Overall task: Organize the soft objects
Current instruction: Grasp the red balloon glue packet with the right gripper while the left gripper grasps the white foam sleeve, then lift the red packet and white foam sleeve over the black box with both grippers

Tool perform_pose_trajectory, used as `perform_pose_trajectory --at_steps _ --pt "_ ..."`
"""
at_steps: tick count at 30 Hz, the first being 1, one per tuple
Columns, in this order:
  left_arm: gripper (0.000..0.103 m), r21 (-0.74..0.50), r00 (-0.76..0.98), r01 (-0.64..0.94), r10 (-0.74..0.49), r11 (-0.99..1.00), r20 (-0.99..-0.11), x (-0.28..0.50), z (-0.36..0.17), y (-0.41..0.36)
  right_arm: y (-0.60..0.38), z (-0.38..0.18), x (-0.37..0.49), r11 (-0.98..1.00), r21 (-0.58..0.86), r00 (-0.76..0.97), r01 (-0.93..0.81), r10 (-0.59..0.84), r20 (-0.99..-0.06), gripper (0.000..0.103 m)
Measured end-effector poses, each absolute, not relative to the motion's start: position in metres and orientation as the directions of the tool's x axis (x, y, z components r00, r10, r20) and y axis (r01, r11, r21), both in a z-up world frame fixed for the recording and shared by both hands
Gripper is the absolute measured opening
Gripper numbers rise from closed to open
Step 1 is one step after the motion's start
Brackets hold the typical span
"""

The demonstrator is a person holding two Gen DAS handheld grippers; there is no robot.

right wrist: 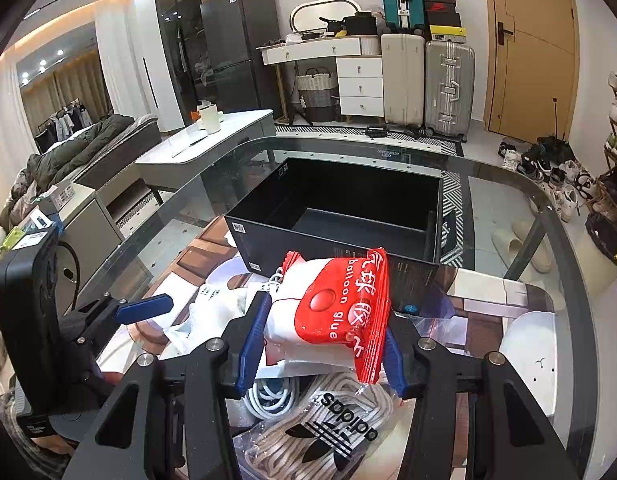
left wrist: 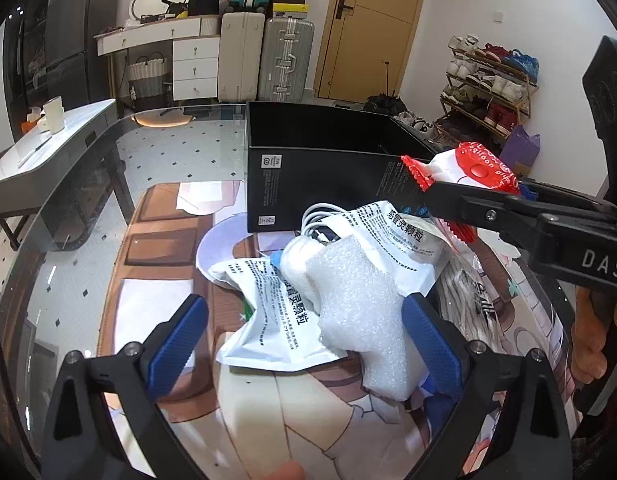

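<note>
Blue pads of the right gripper clamp the red balloon-glue packet — held just before the black box; the left gripper gapes beside the foam.

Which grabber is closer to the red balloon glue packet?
The right one. The right gripper has the red balloon glue packet squeezed between its jaws. The left gripper sits lower, open around the white foam piece.
</note>
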State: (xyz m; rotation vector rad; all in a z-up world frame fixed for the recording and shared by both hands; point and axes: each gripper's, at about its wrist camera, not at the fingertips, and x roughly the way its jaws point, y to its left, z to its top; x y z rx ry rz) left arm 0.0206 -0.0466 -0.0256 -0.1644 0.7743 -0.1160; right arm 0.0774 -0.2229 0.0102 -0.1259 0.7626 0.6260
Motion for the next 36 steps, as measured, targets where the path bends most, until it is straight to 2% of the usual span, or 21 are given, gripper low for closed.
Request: perform_pose_trajectory --at_steps 5,11,16,20,21,26,36 --pt "0.096 -0.196 0.711 0.003 -0.14 0.981 -0.689 0.024 -0.026 -0.052 -0.234 0.013 0.07 0.8 0.125 0.547 -0.587 0.505 -0.668 0.051" --pt "0.079 -0.192 0.696 0.013 -0.147 0.981 -0.703 0.025 -0.022 -0.06 -0.247 0.015 0.065 0.798 0.151 0.551 -0.584 0.527 -0.647 0.051" --pt "0.072 -0.193 0.697 0.002 -0.14 0.981 -0.703 0.022 -0.022 -0.062 -0.249 0.02 0.062 0.791 0.172 0.552 -0.587 0.547 -0.63 0.051" --pt "0.055 -0.188 0.692 0.012 -0.144 0.982 -0.707 0.02 -0.019 -0.065 -0.244 0.017 0.061 0.785 0.166 0.544 -0.597 0.548 -0.636 0.051" --pt "0.048 -0.176 0.688 0.014 -0.137 0.984 -0.712 0.019 -0.019 -0.067 -0.242 0.015 0.06 0.784 0.163 0.542 -0.599 0.547 -0.638 0.051" --pt "0.034 -0.188 0.684 0.018 -0.149 0.982 -0.714 0.015 -0.017 -0.062 -0.24 0.011 0.061 0.787 0.159 0.536 -0.596 0.537 -0.651 0.051" --pt "0.026 -0.189 0.681 0.012 -0.146 0.982 -0.717 0.004 -0.009 -0.053 -0.233 0.011 0.061 0.784 0.163 0.519 -0.599 0.535 -0.666 0.051"
